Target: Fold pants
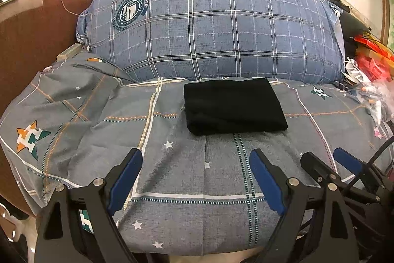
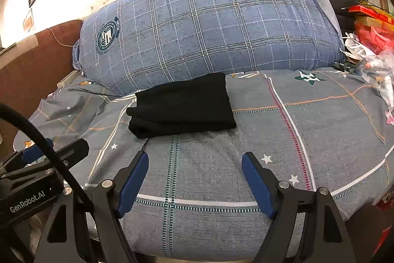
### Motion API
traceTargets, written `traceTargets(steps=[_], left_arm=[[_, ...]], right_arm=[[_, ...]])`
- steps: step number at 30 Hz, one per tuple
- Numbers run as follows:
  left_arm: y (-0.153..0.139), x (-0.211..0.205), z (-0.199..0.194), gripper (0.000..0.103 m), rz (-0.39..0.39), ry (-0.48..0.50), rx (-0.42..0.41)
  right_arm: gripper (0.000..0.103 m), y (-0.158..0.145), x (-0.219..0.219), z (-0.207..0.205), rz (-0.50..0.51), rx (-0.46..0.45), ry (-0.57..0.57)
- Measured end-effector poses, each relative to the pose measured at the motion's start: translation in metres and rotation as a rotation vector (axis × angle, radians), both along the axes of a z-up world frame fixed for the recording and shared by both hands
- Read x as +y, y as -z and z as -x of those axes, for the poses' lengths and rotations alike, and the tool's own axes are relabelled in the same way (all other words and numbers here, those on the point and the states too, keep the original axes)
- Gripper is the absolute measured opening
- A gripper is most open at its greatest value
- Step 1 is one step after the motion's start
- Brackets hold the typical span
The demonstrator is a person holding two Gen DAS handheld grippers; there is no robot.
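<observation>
Black, soft-looking pants (image 1: 235, 107) lie folded into a thick, flat rectangle on the grey bedsheet (image 1: 172, 189), a woven cotton printed with lines and small stars. Just behind them rises a plump blue checked pillow (image 1: 209, 24). The left gripper (image 1: 195, 159) hangs over the sheet short of the pants, its blue-padded fingers spread wide and holding nothing. The right gripper (image 2: 194, 162) does likewise, wide apart and empty, the pants ahead to its left.

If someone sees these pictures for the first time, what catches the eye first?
The black pants, folded into a neat rectangle, lie on the grey star-patterned sheet. Behind them rises a big blue plaid duvet. In front, the left gripper and right gripper are open, touching nothing.
</observation>
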State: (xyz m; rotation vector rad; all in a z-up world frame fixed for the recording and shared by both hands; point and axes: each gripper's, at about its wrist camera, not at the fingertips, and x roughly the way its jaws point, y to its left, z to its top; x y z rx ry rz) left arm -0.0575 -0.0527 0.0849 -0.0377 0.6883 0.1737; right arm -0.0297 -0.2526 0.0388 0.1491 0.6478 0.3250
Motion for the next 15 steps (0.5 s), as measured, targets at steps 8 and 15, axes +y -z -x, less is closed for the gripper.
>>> traceTargets(steps=[8,15], left_arm=[[0.006,0.008,-0.003,0.088,0.041,0.003,0.022],[0.007,0.013,-0.003,0.088,0.081,0.002,0.024]], right_arm=[[0.084,0.002,-0.002,-0.002,0.017,0.002,0.018],[0.084,0.005,-0.005,-0.005,0.036,0.013,0.042]])
